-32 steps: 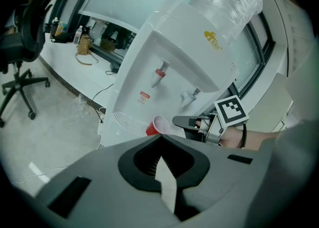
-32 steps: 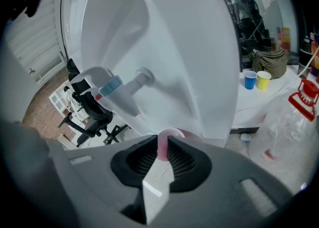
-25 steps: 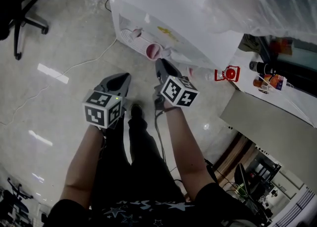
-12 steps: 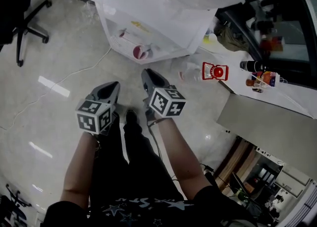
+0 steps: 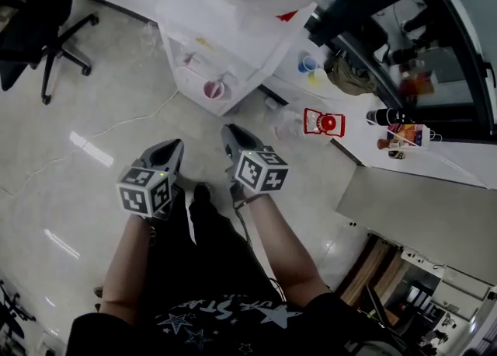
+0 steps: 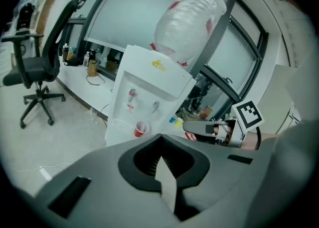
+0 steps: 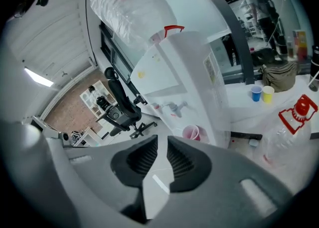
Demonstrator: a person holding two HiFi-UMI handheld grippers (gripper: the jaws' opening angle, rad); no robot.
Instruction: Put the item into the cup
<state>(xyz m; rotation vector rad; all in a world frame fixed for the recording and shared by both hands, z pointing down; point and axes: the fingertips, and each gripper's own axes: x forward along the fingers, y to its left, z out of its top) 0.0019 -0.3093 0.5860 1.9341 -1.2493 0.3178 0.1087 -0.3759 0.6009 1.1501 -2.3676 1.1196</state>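
Observation:
A red cup (image 5: 213, 89) stands on the drip tray of a white water dispenser (image 5: 250, 39); it also shows as the cup (image 6: 141, 129) and the cup (image 7: 191, 133). Both grippers hang over the floor, short of the dispenser and apart from the cup. My left gripper (image 5: 174, 149) has its jaws closed tip to tip with nothing in them (image 6: 160, 137). My right gripper (image 5: 230, 134) stands with a narrow gap between its jaws and holds nothing (image 7: 162, 141). No loose item shows in either gripper.
A clear plastic bottle with a red cap and handle (image 5: 321, 123) lies on the floor right of the dispenser. Blue and yellow cups (image 7: 261, 93) stand on a low white ledge. An office chair (image 5: 48, 32) is at the far left. A person's legs are below.
The dispenser and cup have slid farther up the head view. Both grippers have drawn back from the dispenser; the right one was near the cup a second ago.

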